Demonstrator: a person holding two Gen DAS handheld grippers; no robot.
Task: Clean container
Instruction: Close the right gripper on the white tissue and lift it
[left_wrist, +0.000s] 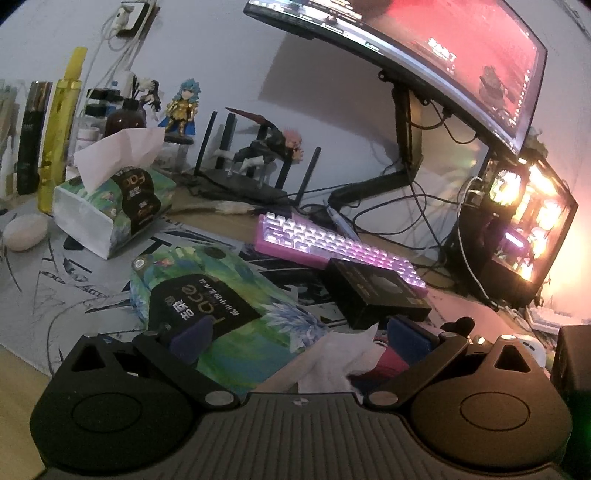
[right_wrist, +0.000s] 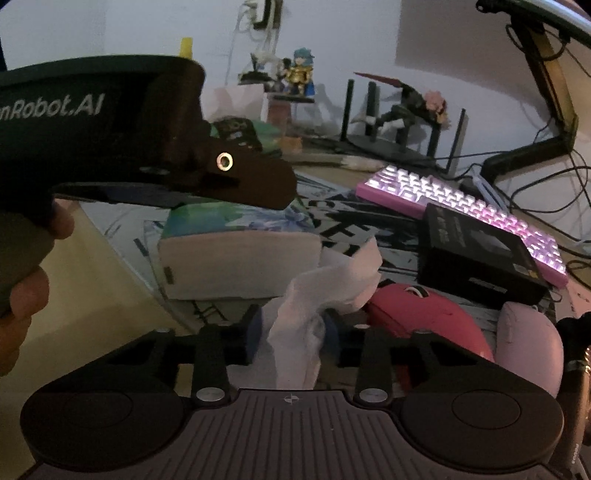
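Note:
A crumpled white tissue (right_wrist: 332, 280) stands bunched between the blue pads (right_wrist: 255, 332) of my right gripper (right_wrist: 293, 332), which is shut on it just above the desk. The same tissue (left_wrist: 340, 354) shows low in the left wrist view. My left gripper (left_wrist: 299, 338) is open, its pads wide apart over a sealed green tissue pack (left_wrist: 221, 291). From the right wrist view, the left gripper (right_wrist: 273, 192) hovers above that pack (right_wrist: 240, 254), held by a hand (right_wrist: 22, 295). No container is clearly identifiable in either view.
An opened tissue pack (left_wrist: 110, 206) stands at the left. A pink mouse (right_wrist: 424, 317), a black box (right_wrist: 476, 258) and a lit pink keyboard (right_wrist: 461, 199) lie to the right. Figurines, bottles, cables, a curved monitor (left_wrist: 443, 55) and a glowing PC case (left_wrist: 524, 221) crowd the back.

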